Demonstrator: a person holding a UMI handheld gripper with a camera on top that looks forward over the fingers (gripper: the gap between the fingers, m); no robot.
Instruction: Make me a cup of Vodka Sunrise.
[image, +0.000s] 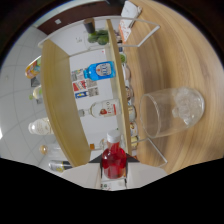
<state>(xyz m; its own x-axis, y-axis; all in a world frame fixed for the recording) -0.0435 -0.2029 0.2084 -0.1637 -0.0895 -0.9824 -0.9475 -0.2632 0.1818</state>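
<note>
**Red syrup bottle in hand, glass waiting**

The view was rolled on its side, so the wooden tabletop (170, 55) ran up one flank and the shelves the other. Between the gripper (113, 172) fingers sat a small clear bottle of red liquid with a white cap (113, 159); it looked like the grenadine, though that was a guess from colour alone. The fingers themselves were largely hidden under the dark lower mask, so whether they were pinching the bottle or merely flanking it could not be told.

Beyond and to one side lay the clear glass tumbler holding ice cubes (170, 114), standing on the wooden table, well apart from the bottle. Behind the bottle, a white-backed wooden shelf unit (60, 100) held a blue-tinted bottle (100, 71) and a clear spirit bottle with a red label (100, 110), along with other small jars.

Judged from this, the step in hand was bringing the red syrup toward the glass. The next move would call for carrying the bottle's mouth over the tumbler rim and tipping gently, with the cap first accounted for.
</note>
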